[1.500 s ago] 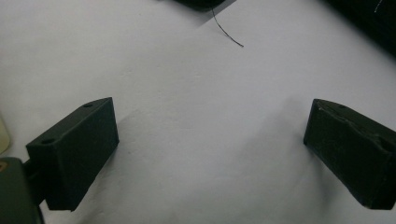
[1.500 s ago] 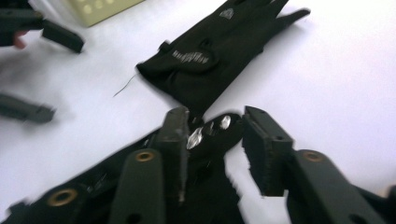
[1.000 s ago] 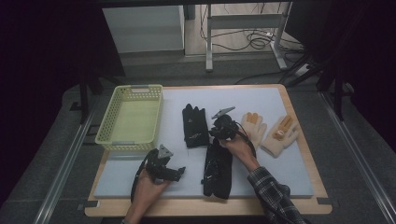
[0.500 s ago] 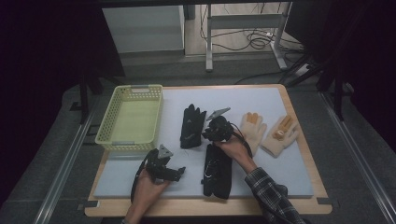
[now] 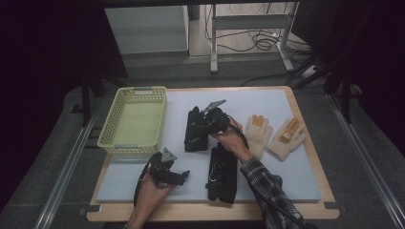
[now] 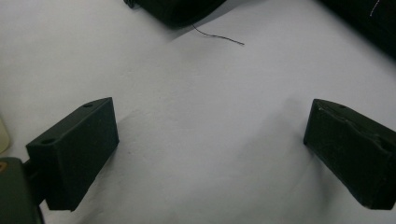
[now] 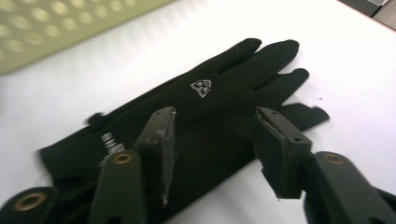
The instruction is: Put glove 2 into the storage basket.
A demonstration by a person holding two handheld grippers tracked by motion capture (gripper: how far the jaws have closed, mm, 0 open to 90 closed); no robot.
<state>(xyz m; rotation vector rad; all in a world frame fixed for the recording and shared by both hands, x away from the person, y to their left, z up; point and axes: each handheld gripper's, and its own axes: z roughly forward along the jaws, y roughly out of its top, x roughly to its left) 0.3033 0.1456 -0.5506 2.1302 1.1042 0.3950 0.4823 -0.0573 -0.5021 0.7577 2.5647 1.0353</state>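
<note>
Pale grey foam covers the wooden-edged table point(image 5: 305, 191), and on it we have, from largest to smallest, a yellow-green perforated plastic basket point(image 5: 134, 120) at the far left, a long black glove point(image 5: 222, 174) lying near the front edge, two cream knitted gloves with orange fingertips point(image 5: 274, 133) at the right, and the black stretch-fabric glove with a small white logo point(image 7: 205, 100) that we are working on, which lies flat just right of the basket with its fingers pointing away from us.

Our right gripper point(image 7: 212, 151) hangs over the palm of that logo glove with its jaws parted moderately, straddling the fabric and not yet holding anything. To do this step well we should lower until both jaw tips press into the cloth, then close so that a fold of fabric bunches between them; pinching near the middle of the palm, as we are lined up now, should let the glove hang evenly. We judge the jaws are just above the cloth, though the angle makes contact hard to tell.

Our left gripper point(image 5: 167, 174) rests over bare foam near the front, jaws spread wide and empty; a loose dark thread point(image 6: 218, 36) lies beyond it. We should keep it clear of the path toward the basket
</note>
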